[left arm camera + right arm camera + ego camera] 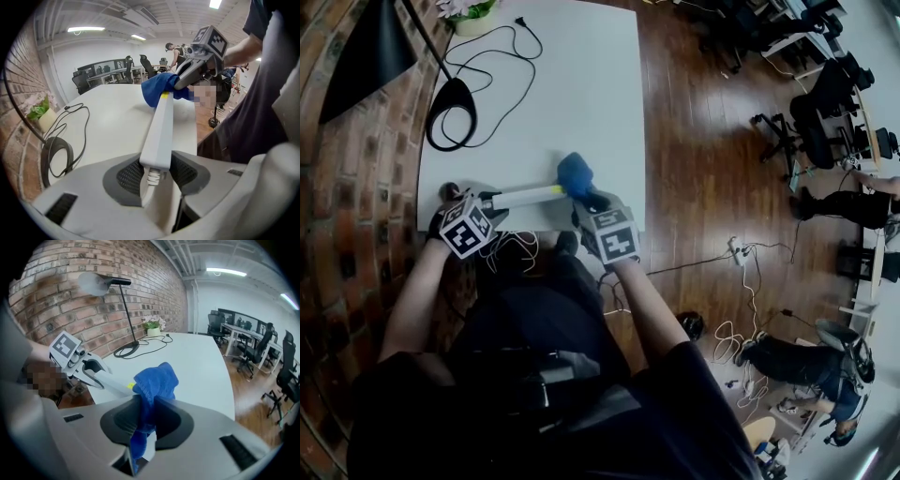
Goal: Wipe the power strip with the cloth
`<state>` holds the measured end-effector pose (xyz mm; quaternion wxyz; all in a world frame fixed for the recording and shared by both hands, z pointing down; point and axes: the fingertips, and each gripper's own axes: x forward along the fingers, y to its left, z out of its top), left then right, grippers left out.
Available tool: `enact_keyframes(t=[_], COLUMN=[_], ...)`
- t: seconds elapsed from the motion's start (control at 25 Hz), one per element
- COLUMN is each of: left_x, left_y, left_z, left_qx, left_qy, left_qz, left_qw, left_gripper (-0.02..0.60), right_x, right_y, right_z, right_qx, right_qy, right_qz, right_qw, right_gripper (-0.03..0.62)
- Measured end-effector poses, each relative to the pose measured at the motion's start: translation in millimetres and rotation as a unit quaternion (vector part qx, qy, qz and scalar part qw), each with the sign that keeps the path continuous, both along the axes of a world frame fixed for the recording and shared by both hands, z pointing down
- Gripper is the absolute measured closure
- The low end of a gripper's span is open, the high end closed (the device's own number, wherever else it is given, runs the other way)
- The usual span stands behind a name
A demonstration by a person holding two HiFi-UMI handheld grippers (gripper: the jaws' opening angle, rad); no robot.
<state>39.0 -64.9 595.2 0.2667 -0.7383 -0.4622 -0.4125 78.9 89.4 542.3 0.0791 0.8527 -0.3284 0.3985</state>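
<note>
A long white power strip (528,196) is held just above the white table's (581,84) near edge. My left gripper (485,203) is shut on its cord end; in the left gripper view the strip (160,131) runs away from the jaws to the far end. My right gripper (584,200) is shut on a bunched blue cloth (575,174), which lies over the strip's far end (161,89). From the right gripper view the cloth (154,383) sticks up between the pads, with the strip (112,380) and the left gripper (89,369) behind it.
A black desk lamp base (452,105) and a looped black cable (492,56) lie at the table's far left, a small plant pot (472,19) at the far corner. A brick wall (347,178) runs along the left. Office chairs (811,127) and cables stand on the wood floor at right.
</note>
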Motion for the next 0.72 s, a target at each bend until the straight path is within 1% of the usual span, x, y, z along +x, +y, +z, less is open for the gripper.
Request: enact_keyframes(t=[0.16, 0.24, 0.32, 0.44, 0.48, 0.6, 0.72], left_x=[-0.1, -0.4, -0.7, -0.4, -0.5, -0.5, -0.3], left_y=[-0.2, -0.1, 0.3, 1.1, 1.0, -0.7, -2.3], left_z=[0.2, 0.5, 0.2, 0.1, 0.3, 1.9, 2.6], left_qx=[0.002, 0.004, 0.007, 0.009, 0.01, 0.011, 0.014], left_qy=[0.001, 0.002, 0.002, 0.003, 0.003, 0.005, 0.005], left_qz=[-0.003, -0.003, -0.002, -0.001, -0.002, -0.003, -0.003], left_qw=[1.0, 1.0, 1.0, 1.0, 0.9999, 0.9999, 0.9999], left_gripper=[0.399, 0.4, 0.4, 0.4, 0.4, 0.4, 0.402], right_x=[3.0, 2.5, -0.3, -4.5, -4.7, -4.0, -2.1], right_y=[-7.9, -10.3, -14.8, -24.3, -26.6, -31.0, -33.5], right_z=[-0.3, -0.6, -2.2, -4.2, -4.2, -1.5, -1.0], right_qx=[-0.067, -0.085, -0.086, -0.066, -0.065, -0.081, -0.088], right_qy=[0.031, 0.042, 0.044, 0.023, 0.019, 0.018, 0.014], right_qz=[-0.048, -0.057, -0.064, -0.074, -0.078, -0.092, -0.093], right_qw=[0.996, 0.994, 0.993, 0.995, 0.995, 0.992, 0.992], right_gripper=[0.531, 0.531, 0.531, 0.533, 0.533, 0.533, 0.533])
